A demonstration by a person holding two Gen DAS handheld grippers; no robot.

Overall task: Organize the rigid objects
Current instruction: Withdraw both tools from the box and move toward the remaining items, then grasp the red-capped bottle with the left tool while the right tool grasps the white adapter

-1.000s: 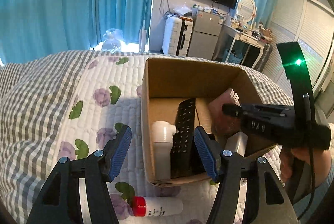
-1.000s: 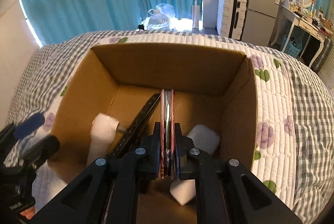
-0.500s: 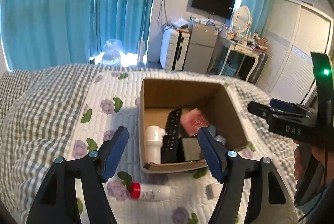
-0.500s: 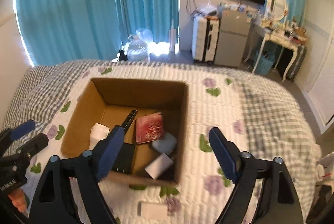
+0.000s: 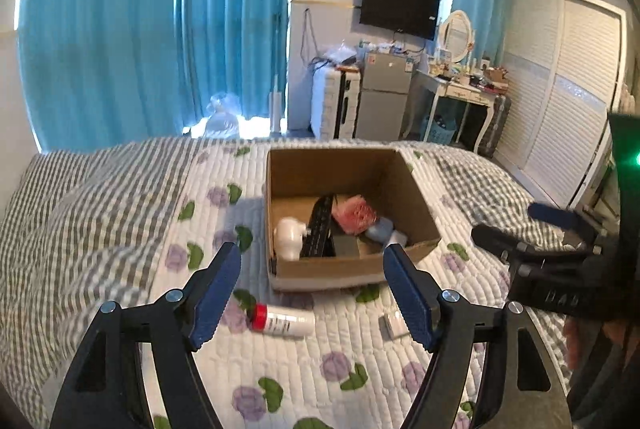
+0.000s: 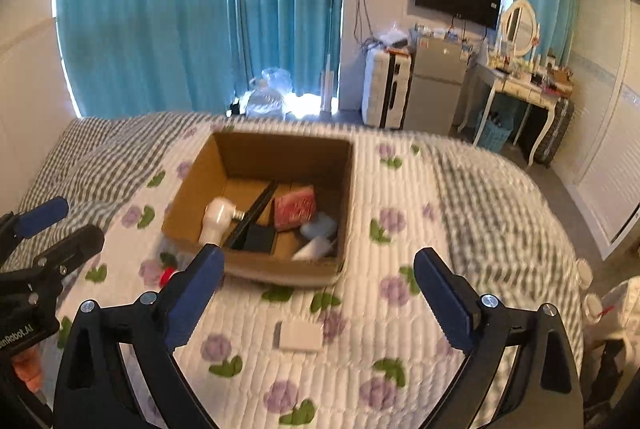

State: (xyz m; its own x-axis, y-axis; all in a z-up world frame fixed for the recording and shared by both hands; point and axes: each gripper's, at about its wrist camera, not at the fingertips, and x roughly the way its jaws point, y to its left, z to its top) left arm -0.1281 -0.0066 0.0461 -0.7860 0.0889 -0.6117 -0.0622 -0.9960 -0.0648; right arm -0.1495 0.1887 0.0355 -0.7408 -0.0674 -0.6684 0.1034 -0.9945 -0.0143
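Cardboard box [image 6: 256, 271] contents blurred, white bottle [image 5: 285, 321] half-hidden behind fingers [image 6: 192, 289]

One cardboard box [image 6: 260, 271] holds six things: one white bottle [image 6: 216, 219], one black remote [image 6: 256, 215], one black block [image 6: 260, 239], one red pouch [image 6: 295, 207], one pale blue case [image 6: 320, 229], one white block [image 6: 312, 249]. In front of the box lie one red-capped tube [image 5: 282, 321] and one flat white box [image 6: 300, 335].

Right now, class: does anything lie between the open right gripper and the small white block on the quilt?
Nothing visible does. The right gripper is open and empty, and the white block lies alone on the quilt, in front of the cardboard box, below and between the fingers.
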